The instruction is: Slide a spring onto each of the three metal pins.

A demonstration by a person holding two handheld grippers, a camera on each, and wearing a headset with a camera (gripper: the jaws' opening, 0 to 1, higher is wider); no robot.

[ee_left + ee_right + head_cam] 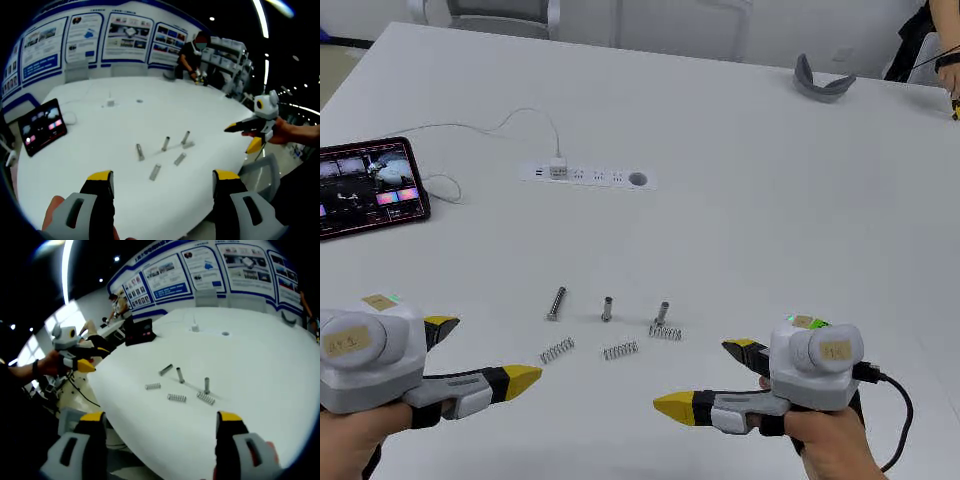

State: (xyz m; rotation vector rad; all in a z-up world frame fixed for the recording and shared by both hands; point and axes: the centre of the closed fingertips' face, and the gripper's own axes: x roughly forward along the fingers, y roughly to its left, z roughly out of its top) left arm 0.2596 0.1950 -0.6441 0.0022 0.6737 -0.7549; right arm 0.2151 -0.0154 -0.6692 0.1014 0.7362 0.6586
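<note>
White table (770, 200), wide and mostly bare. Far left on it sits a tablet (365, 187), screen lit. Mid-table there's a white power strip (585, 176) with a plug in it and a thin cable (470, 128) looping away. Far right lies a grey curved band (823, 85), and a chair (500, 12) stands past the far edge.

Now the work, near the front: three pins in a row. The left pin (556, 303) lies tipped over, while the middle pin (607, 308) and right pin (662, 313) stand upright. Three springs lie loose on the table just in front of them: the left spring (557, 350), the middle spring (620, 350), and the right spring (665, 332), tucked at the foot of the right pin. All three pins are bare.

The left gripper (483, 350) hovers low at the near left, jaws spread wide, yellow tips angled in toward the springs and well apart from them. The right gripper (706, 375) mirrors it at the near right, jaws gaping and empty. A hand (830, 445) grips its handle.

The gripper views open up the room. They show a wall of posters (120, 35) edged in blue, shelves (227, 52), bright ceiling strips (260, 17), and a person (192, 52) at the table's far end. Each gripper view also catches the other gripper out at the side, held off the table's edge.
</note>
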